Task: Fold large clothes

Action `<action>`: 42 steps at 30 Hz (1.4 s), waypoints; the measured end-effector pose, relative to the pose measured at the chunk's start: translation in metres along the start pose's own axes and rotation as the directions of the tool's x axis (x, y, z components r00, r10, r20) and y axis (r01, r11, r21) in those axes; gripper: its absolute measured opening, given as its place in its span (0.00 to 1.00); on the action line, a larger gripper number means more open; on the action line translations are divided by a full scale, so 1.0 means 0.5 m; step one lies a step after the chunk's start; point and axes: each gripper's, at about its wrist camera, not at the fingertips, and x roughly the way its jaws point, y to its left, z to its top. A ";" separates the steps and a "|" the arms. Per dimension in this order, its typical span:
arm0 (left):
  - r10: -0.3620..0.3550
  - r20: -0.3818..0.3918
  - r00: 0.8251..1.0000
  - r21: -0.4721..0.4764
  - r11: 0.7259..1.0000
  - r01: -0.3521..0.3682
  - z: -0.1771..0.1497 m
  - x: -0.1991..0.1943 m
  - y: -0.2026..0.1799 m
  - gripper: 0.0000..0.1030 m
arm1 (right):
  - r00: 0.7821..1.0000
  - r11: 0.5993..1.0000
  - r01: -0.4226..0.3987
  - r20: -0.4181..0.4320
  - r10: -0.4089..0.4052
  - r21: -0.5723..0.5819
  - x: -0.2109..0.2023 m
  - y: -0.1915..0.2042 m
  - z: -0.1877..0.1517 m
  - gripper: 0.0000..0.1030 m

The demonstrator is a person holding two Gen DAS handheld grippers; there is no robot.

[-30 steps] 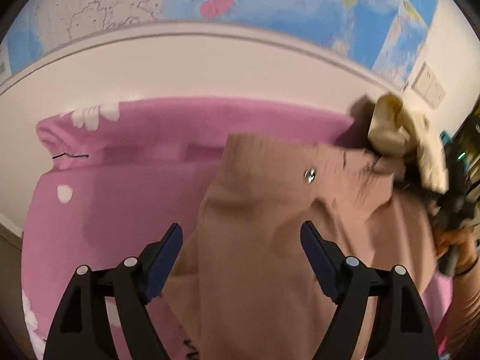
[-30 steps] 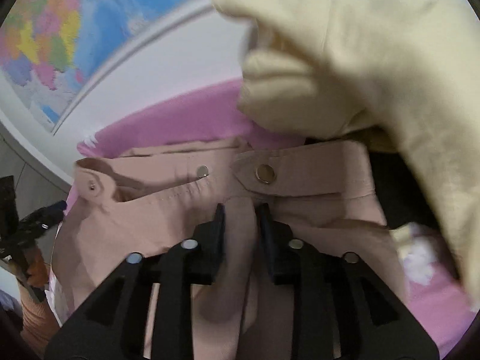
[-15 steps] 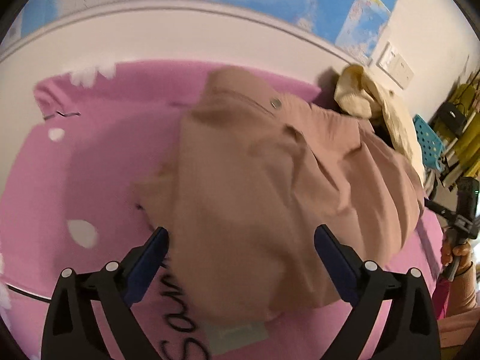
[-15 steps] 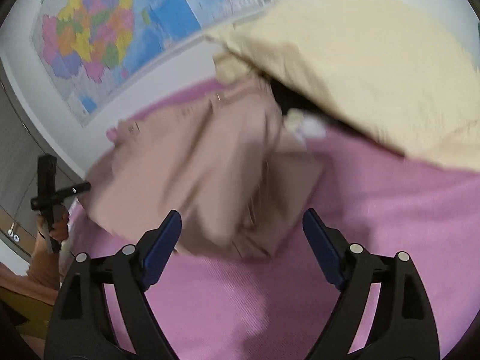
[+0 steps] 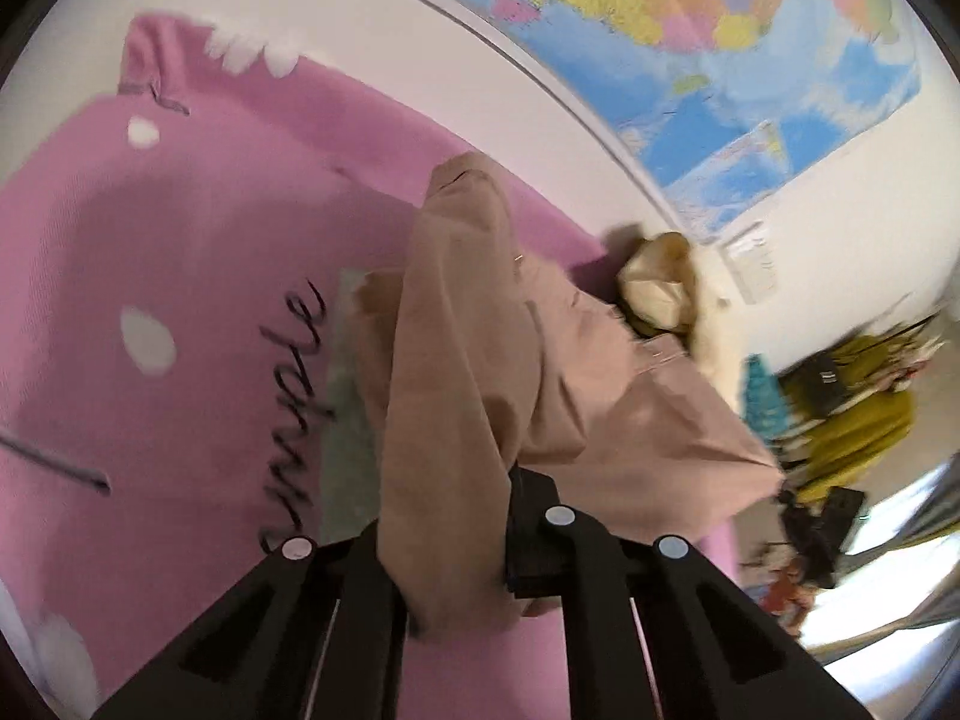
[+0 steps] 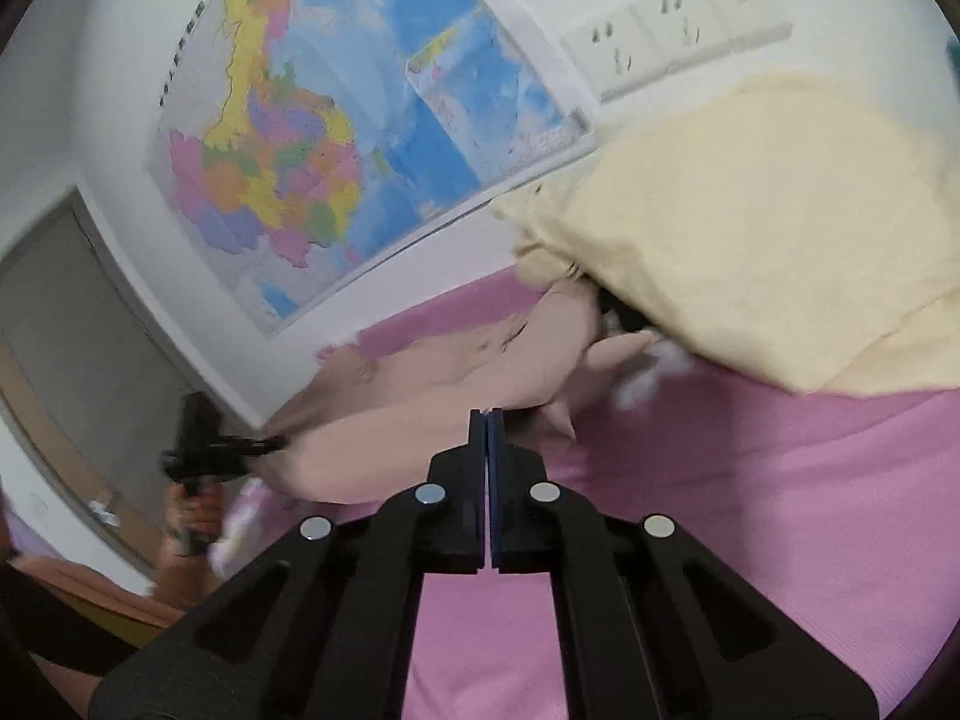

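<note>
Left wrist view: the left claw [image 5: 444,516], just closed, pinches a fold of the tan trousers [image 5: 480,360] lying on a pink blanket [image 5: 198,240] lettered "…mple". The right claw [image 6: 486,420] has just pressed together, empty, near the trousers.

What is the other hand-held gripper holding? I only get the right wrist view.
Observer: The left hand-held gripper has just been closing its jaws, and they now pinch a fold of the tan garment.
Operator: What lies beside that garment?
Observer: Black handwriting on the pink sheet.
Operator: Anything under it?
Observer: A pale green patch shows at its edge, partly covered.
</note>
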 end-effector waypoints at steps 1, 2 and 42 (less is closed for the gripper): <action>0.032 -0.018 0.999 0.021 0.999 -0.032 -0.010 0.009 0.000 0.14 | 1.000 1.000 0.003 -0.025 -0.003 0.009 0.007 -0.006 -0.007 0.01; 0.118 -0.049 0.992 0.037 0.993 -0.116 -0.017 0.029 0.005 0.21 | 0.998 0.999 0.024 -0.059 -0.022 0.024 0.019 -0.016 -0.019 0.01; 0.473 0.105 0.875 0.275 0.832 -0.482 0.102 0.205 -0.096 0.38 | 0.937 0.963 0.228 -0.234 -0.258 -0.146 0.397 0.015 0.008 0.10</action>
